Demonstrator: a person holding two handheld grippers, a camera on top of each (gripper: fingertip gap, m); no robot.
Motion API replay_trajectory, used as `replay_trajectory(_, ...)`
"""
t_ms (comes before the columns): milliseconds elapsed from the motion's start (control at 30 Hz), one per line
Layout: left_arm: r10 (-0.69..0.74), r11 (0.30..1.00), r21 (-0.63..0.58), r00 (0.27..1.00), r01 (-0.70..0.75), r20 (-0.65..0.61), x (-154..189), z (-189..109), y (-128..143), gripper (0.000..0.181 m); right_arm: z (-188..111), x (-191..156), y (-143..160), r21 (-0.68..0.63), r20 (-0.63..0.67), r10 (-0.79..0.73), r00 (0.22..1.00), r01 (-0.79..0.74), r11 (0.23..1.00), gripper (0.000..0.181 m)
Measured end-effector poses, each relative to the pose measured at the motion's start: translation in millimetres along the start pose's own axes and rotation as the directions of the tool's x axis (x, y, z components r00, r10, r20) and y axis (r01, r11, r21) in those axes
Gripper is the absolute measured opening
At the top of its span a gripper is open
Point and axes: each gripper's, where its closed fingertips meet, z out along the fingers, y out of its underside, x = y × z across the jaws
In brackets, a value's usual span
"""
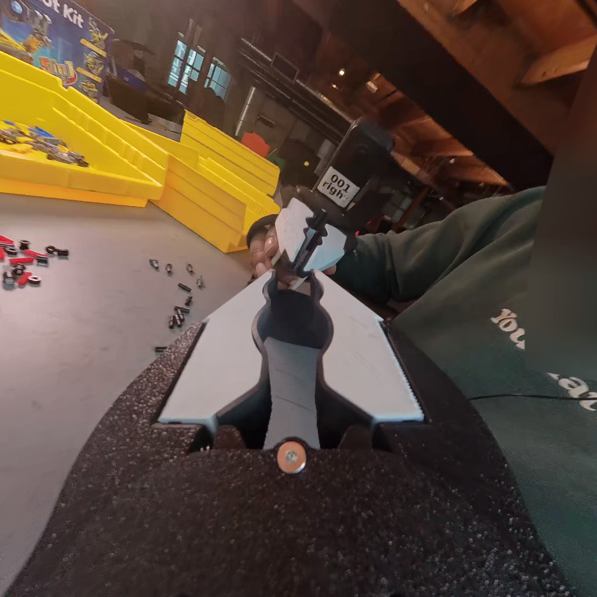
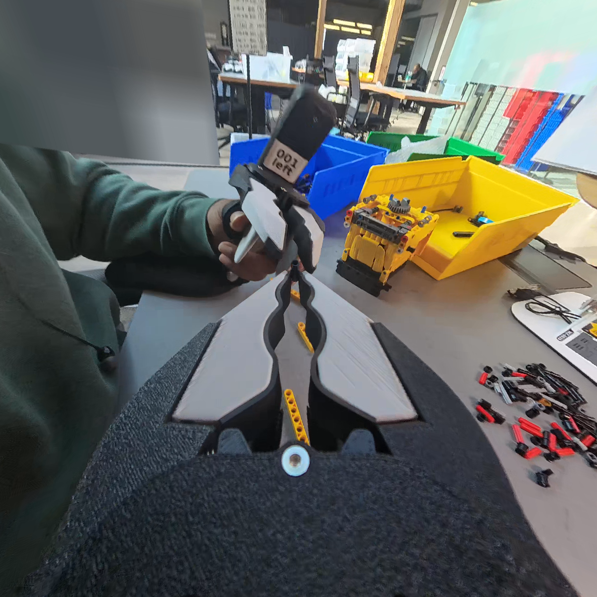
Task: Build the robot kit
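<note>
- Left wrist view: the left gripper [image 1: 294, 277] is raised off the grey table [image 1: 97, 339]. Its two pale fingers stand a little apart at the tips, with nothing between them that I can make out.
- At 12 o'clock, tip to tip with it, hangs the right gripper [image 1: 303, 269], pointing back toward the camera. A hand [image 1: 266, 247] in a dark green sleeve [image 1: 436, 252] holds it.
- At 9 o'clock, small black connectors [image 1: 181, 303] lie scattered on the table. Red and black parts [image 1: 22, 261] sit at the left edge.
- From 10 to 11 o'clock stand yellow bins [image 1: 206, 200]. The nearest holds loose dark pieces, and a blue printed box [image 1: 55, 42] stands behind them.
- Right wrist view: the right gripper [image 2: 294, 278] is pinched together on a small black pin [image 2: 294, 268], which pokes out upright beyond the tips.
- The pin is at 12 o'clock, off the table and just beside the lower finger of the left gripper [image 2: 284, 255], whose fingers are spread.
- Through the gap between the right gripper's fingers, yellow holed beams [image 2: 298, 420] lie on the table.
- At 1 o'clock stands a yellow truck model [image 2: 384, 235], touching a tipped yellow bin [image 2: 468, 181]. A blue bin [image 2: 342, 174] and a green bin [image 2: 465, 147] stand behind.
- At 3 to 4 o'clock lies a pile of red, black and grey parts [image 2: 542, 410]. Above it are a printed booklet [image 2: 571, 339] and a black cord [image 2: 549, 310].
</note>
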Motion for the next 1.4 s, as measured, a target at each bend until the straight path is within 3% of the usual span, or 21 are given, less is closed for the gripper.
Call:
replay_trajectory(167,-0.232,0.966,0.06,0.947,0.251,-0.222,17,1,-9,0.021,1,-8,-20,0.114,0.041,-0.001,0.999,-0.004,0.994,0.004)
replay_trajectory(333,-0.33,0.931,0.044,0.888,0.362,-0.32,23,1,-10,0.011,10,-16,-22,0.125,0.06,-0.063,0.996,0.055,0.991,0.004)
replay_trajectory(467,-0.342,0.926,0.056,0.892,0.374,-0.297,18,-1,-11,0.01,13,-9,-20,0.087,0.006,-0.147,0.989,0.145,0.986,0.004)
replay_trajectory(700,-0.363,0.923,0.055,0.911,0.38,-0.197,-1,-2,-4,0.007,16,4,-4,-0.105,-0.087,-0.36,0.929,0.35,0.931,0.006)
replay_trajectory(1000,-0.339,0.939,-0.004,0.924,0.343,-0.177,2,-1,5,0.004,4,1,-1,-0.152,0.005,-0.357,0.934,0.354,0.923,0.01)
replay_trajectory(1167,-0.319,0.948,-0.061,0.929,0.313,-0.188,9,4,14,0.003,2,-15,-1,-0.159,0.149,-0.332,0.931,0.354,0.922,0.009)
replay_trajectory(1400,-0.316,0.948,-0.096,0.926,0.302,-0.205,14,6,19,0.003,0,-21,3,-0.209,0.257,-0.347,0.902,0.402,0.891,0.005)
